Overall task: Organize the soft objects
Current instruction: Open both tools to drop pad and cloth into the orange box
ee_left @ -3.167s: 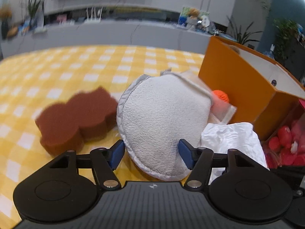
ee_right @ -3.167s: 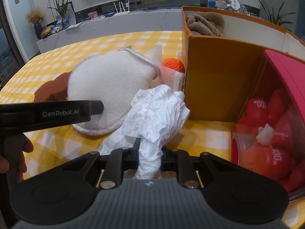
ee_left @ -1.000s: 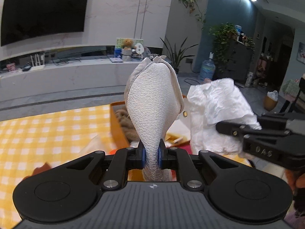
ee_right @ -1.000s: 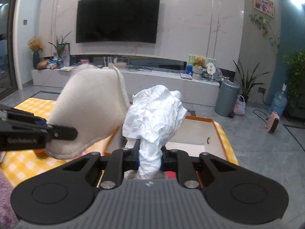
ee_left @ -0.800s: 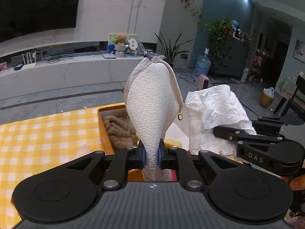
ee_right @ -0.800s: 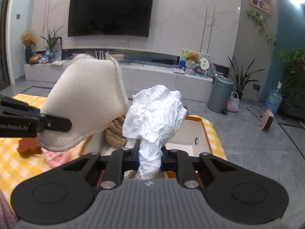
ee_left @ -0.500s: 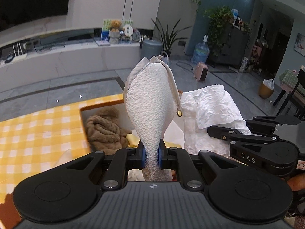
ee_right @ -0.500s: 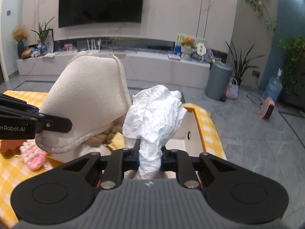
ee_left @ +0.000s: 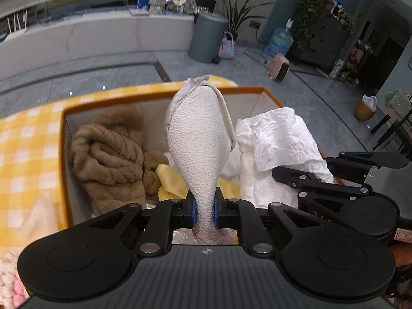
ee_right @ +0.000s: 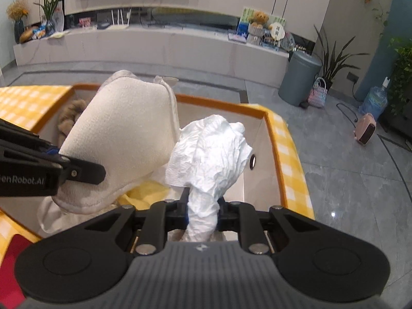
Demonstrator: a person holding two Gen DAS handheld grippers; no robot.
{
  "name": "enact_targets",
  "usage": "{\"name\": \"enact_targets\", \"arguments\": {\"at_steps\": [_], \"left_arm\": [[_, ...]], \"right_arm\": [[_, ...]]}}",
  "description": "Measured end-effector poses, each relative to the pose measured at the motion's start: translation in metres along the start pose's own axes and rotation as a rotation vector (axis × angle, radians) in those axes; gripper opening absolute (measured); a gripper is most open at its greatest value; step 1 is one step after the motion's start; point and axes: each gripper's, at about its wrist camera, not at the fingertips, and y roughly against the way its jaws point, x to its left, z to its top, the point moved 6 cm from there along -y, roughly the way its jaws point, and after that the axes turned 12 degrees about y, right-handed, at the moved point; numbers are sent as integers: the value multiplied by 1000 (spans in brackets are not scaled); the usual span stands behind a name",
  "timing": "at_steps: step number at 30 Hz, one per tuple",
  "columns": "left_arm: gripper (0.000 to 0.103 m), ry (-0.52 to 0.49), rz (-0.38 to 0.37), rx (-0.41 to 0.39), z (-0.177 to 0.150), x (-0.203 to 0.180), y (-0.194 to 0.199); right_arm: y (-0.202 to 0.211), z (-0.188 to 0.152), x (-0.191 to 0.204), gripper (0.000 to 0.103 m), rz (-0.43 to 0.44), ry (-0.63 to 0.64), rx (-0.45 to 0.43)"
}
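Observation:
My left gripper [ee_left: 204,212] is shut on a cream terry pad [ee_left: 199,139], held upright over the open orange box [ee_left: 77,108]. My right gripper [ee_right: 202,212] is shut on a crumpled white paper towel [ee_right: 211,154], also above the box [ee_right: 274,128]. In the left wrist view the paper towel [ee_left: 278,146] hangs just right of the pad, with the right gripper's body beside it. The right wrist view shows the pad [ee_right: 123,139] at the left in the left gripper. Inside the box lie a brown fluffy cloth [ee_left: 110,154] and a yellow cloth [ee_left: 172,180].
The box stands on a yellow checked tablecloth [ee_left: 23,149] near the table's far edge. A red container [ee_right: 10,252] sits at the near left in the right wrist view. Beyond are grey floor, a grey bin [ee_right: 298,77] and a long white cabinet.
Both grippers have come forward and down over the orange box, still holding the pad and the paper towel. The box's inside has come fully into sight.

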Motion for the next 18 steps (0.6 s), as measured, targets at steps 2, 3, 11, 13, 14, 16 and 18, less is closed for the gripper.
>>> {"name": "enact_targets", "arguments": {"at_steps": [2, 3, 11, 13, 14, 16, 18], "left_arm": [[14, 10, 3, 17, -1, 1, -4], [14, 13, 3, 25, -2, 2, -5], [41, 31, -11, 21, -4, 7, 7], [50, 29, -17, 7, -2, 5, 14], [56, 25, -22, -3, -2, 5, 20], [61, 25, -35, -16, 1, 2, 27], [64, 25, -44, -30, 3, 0, 37]], "right_arm": [[-7, -1, -1, 16, 1, 8, 16], [-9, -1, 0, 17, 0, 12, 22], [-17, -1, -1, 40, -6, 28, 45], [-13, -1, -2, 48, -13, 35, 42], [-10, -2, -2, 51, -17, 37, 40], [-4, -1, -4, 72, -22, 37, 35], [4, 0, -5, 77, -34, 34, 25]]}}
